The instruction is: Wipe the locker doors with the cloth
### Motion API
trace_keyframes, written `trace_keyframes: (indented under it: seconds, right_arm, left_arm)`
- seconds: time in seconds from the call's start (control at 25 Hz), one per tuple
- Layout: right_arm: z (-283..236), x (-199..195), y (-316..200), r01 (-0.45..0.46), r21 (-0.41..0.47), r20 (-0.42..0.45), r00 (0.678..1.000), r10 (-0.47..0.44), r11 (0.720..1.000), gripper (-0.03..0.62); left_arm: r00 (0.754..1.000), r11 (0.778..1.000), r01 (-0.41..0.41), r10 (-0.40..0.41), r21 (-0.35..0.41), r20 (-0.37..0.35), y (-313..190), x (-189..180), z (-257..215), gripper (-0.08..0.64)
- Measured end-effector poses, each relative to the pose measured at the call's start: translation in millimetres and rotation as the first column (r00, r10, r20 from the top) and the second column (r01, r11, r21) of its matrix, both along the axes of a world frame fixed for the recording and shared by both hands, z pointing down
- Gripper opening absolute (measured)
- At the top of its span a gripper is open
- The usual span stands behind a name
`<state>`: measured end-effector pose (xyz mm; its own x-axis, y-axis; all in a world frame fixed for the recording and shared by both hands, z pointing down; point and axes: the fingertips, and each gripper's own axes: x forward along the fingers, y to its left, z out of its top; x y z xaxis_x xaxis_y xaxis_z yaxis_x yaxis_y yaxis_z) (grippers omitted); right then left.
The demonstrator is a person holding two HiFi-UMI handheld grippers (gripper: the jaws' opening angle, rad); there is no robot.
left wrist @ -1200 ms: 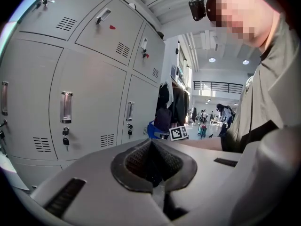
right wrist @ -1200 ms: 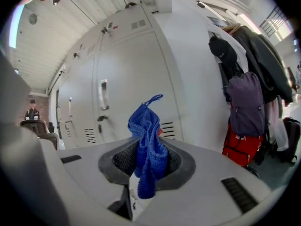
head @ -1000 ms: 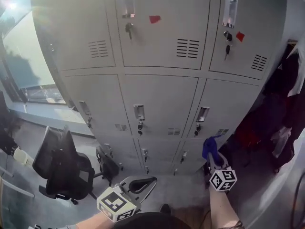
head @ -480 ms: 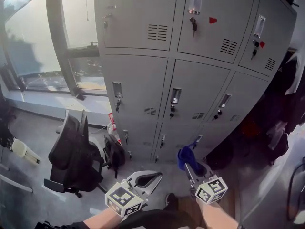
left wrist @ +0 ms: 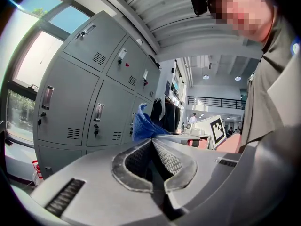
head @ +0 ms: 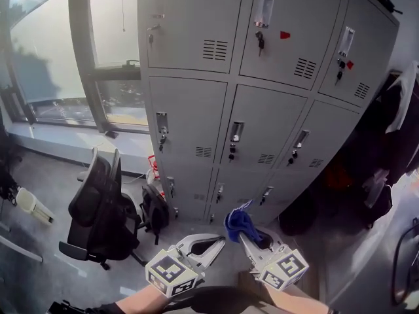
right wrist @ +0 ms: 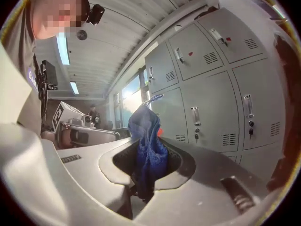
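Observation:
Grey metal lockers (head: 262, 123) stand ahead of me in three rows, each door with a handle, a key and a vent. My right gripper (head: 243, 235) is held low in front of them, shut on a blue cloth (head: 237, 223) that bunches up out of its jaws. In the right gripper view the blue cloth (right wrist: 148, 142) fills the gap between the jaws, with the lockers (right wrist: 211, 93) behind. Just to its left, my left gripper (head: 219, 242) is shut and holds nothing. The left gripper view shows the lockers (left wrist: 80, 102) and the blue cloth (left wrist: 142, 126) beyond the closed jaws.
A black office chair (head: 98, 208) and a black backpack (head: 156, 208) sit on the floor left of the lockers, below a large window (head: 46, 64). Dark clothes (head: 393, 129) hang to the right of the lockers.
The head view has swung left, so the lockers now sit further right and the window shows. The right gripper with the cloth has moved left and lower, closer to the left gripper.

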<state>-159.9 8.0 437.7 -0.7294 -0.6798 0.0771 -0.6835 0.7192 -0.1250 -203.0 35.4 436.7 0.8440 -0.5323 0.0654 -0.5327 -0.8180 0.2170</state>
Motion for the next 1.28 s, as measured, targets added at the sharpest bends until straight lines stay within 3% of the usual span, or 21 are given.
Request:
trace_keyframes:
  seconds: [0.32, 0.72, 1.28]
  right_arm:
    - [1, 32, 14, 0.027, -0.013, 0.045, 0.999, -0.026, 1.000, 0.078]
    - [0, 29, 34, 0.065, 0.000, 0.058, 0.996, -0.065, 0.998, 0.078]
    - [-2, 25, 39, 0.042, 0.004, 0.052, 0.998, -0.042, 0.999, 0.078]
  left_arm:
    - [1.000, 1.000, -0.007, 0.007, 0.001, 0.016, 9, 40, -7, 0.008]
    - [0.999, 1.000, 0.013, -0.013, 0.002, 0.033, 28, 41, -7, 0.008]
    - [1.000, 1.000, -0.007, 0.007, 0.007, 0.024, 34, 38, -11, 0.008]
